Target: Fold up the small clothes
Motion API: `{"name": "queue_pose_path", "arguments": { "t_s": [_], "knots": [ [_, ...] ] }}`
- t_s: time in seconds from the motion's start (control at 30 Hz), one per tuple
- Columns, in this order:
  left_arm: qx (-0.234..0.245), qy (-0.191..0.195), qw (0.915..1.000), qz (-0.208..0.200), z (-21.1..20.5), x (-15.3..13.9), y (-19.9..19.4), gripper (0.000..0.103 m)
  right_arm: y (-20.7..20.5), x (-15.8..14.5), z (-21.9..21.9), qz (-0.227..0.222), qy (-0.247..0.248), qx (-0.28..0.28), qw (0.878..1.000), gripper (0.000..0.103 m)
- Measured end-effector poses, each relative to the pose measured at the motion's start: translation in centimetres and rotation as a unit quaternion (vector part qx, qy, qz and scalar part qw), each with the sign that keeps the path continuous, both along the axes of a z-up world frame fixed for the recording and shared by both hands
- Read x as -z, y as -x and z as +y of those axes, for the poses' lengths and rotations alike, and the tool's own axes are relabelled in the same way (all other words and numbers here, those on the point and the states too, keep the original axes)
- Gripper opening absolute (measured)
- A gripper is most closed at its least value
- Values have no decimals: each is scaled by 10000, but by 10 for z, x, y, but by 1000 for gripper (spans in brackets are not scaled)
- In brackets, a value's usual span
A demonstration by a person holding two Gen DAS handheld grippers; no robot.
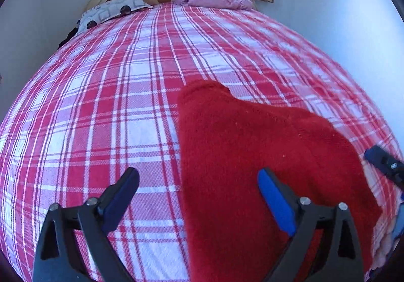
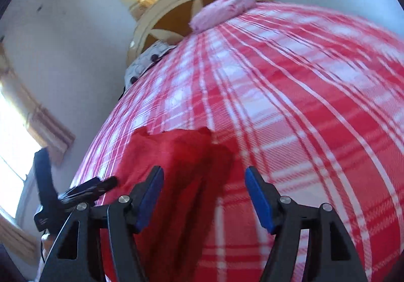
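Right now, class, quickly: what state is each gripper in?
Left gripper: open wide, holding nothing; one finger is over the red fleece garment.
Right gripper: open, holding nothing; the garment lies below it.

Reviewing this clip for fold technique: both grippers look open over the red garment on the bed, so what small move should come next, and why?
Probably lower the left gripper onto the red garment and close on its near left edge. Both it and the right gripper stand open and empty, and the garment lies loose on the plaid bedspread.
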State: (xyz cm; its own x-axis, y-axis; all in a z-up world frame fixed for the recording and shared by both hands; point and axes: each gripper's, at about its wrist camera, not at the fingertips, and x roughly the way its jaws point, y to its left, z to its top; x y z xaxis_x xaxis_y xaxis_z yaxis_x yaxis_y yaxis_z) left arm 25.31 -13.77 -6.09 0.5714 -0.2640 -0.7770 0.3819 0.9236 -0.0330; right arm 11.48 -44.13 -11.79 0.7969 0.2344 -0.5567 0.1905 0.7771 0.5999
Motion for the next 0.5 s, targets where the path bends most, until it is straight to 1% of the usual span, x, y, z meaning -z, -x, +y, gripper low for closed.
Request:
{"name": "queue_pose_path", "arguments": {
  "t_s": [0.07, 0.1, 0.13, 0.2, 0.27, 0.33, 0.43, 0.5],
  "knots": [
    [-57, 357, 9993, 16, 13, -2, -1, 103, 6, 10, -13, 35, -474, 194, 9987, 68],
    [-136, 484, 9987, 112, 19, 0, -4, 103, 7, 14, -18, 26, -694, 270, 9972, 68],
    [-200, 550, 9981, 206, 20, 1, -7, 103, 7, 16, -20, -3, -812, 294, 9963, 68],
    [-425, 692, 9951, 563, 23, 9, -20, 103, 4, 17, -18, -21, -885, 277, 9957, 68],
    [-475, 771, 9928, 779, 21, 16, -26, 103, -2, 17, -12, -19, -883, 221, 9958, 70],
    [-475, 805, 9913, 925, 15, 25, -28, 103, -9, 17, -4, -19, -811, 193, 9965, 75],
    [-415, 898, 9887, 1128, 6, 36, -29, 103, -19, 17, 8, -42, -931, -16, 9957, 76],
    [-383, 892, 9886, 1148, 3, 38, -27, 103, -27, 18, 20, 67, -840, -189, 9963, 76]
  ]
}}
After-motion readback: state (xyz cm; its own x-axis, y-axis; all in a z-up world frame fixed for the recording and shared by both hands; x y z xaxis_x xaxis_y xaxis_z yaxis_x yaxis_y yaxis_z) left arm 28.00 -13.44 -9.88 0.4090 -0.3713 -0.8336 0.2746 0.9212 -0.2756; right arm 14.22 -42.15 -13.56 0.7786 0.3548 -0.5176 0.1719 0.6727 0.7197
